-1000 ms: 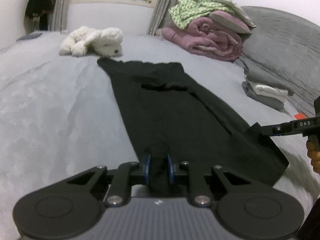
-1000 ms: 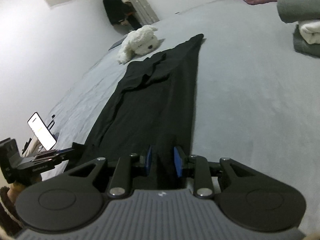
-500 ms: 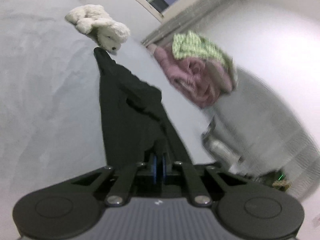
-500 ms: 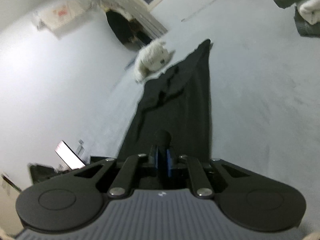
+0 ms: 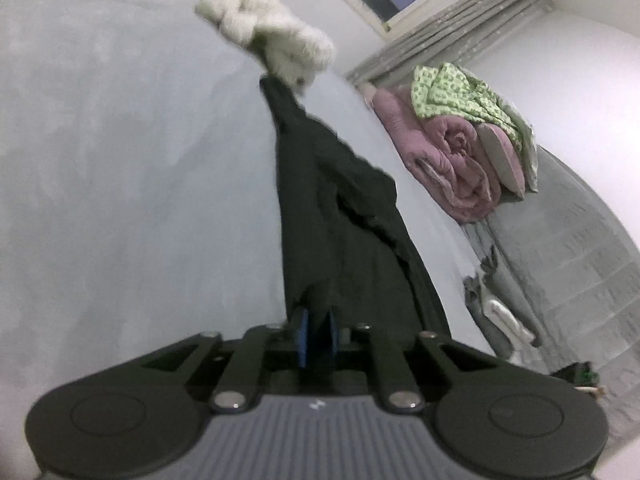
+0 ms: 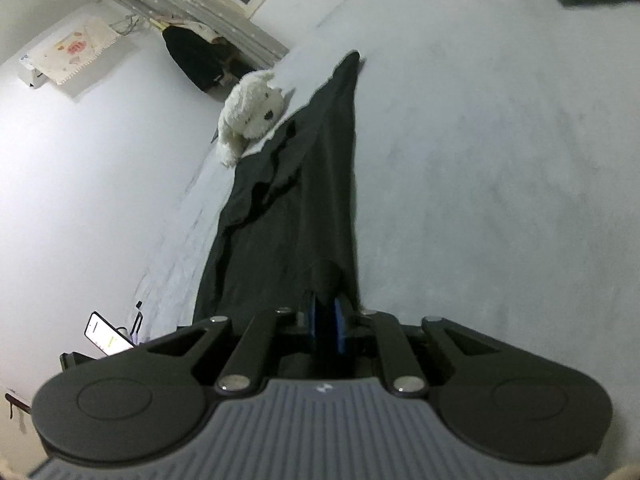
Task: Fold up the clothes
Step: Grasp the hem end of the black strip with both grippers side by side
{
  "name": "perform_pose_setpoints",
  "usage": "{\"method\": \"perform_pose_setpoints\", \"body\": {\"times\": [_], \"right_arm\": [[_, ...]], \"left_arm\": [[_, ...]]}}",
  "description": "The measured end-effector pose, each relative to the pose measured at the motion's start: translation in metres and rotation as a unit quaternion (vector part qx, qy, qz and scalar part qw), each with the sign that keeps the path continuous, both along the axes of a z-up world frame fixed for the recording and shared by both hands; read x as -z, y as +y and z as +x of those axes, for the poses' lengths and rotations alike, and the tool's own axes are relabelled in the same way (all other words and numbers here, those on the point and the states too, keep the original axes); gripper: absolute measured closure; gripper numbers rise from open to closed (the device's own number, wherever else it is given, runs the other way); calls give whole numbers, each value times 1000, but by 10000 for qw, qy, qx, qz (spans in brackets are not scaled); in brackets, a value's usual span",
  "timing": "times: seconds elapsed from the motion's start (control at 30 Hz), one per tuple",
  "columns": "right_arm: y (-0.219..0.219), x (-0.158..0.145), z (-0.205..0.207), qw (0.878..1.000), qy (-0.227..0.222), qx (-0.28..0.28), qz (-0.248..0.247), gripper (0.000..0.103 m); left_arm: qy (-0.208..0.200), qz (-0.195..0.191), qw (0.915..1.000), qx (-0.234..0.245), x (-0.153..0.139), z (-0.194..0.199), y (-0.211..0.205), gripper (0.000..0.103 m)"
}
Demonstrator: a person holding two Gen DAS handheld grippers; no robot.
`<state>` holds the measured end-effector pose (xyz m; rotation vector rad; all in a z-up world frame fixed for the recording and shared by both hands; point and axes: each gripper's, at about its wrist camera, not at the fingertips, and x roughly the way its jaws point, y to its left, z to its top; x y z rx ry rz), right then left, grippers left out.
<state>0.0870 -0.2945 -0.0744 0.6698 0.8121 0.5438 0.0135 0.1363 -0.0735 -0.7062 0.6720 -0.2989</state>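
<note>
left wrist view: the left hand-held gripper (image 5: 316, 334) has its blue pads nearly together, pinching the near end of the black garment (image 5: 340, 216); its jaws have just been opening a little with cloth between them. the garment runs along the grey bed (image 5: 120, 160) to the far plush toy (image 5: 276, 36) (view blurred). quilts (image 5: 452, 160) are piled far right.

right wrist view: the right hand-held gripper (image 6: 326, 326) likewise clamps the garment's (image 6: 296, 208) near edge, jaws just eased wider. a lit phone (image 6: 106, 334) stands near left.
</note>
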Motion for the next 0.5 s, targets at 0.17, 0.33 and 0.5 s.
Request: {"method": "perform_pose_setpoints", "body": {"times": [0.17,0.33,0.5], "right_arm": [[2,-25,-14,9969,-595,171,-487,84],[27,-32,-13,9919,-930,-46,-866,84],[36,-9,-5,9874,-677,-169,-1418,92]], "left_arm": [[-447,393,9980,-212,-23,-10,-3,87],[-583,753,9952,220,-25,-4,-28,87],[-226,1161,9926,273,-1,3,-28,99]]}}
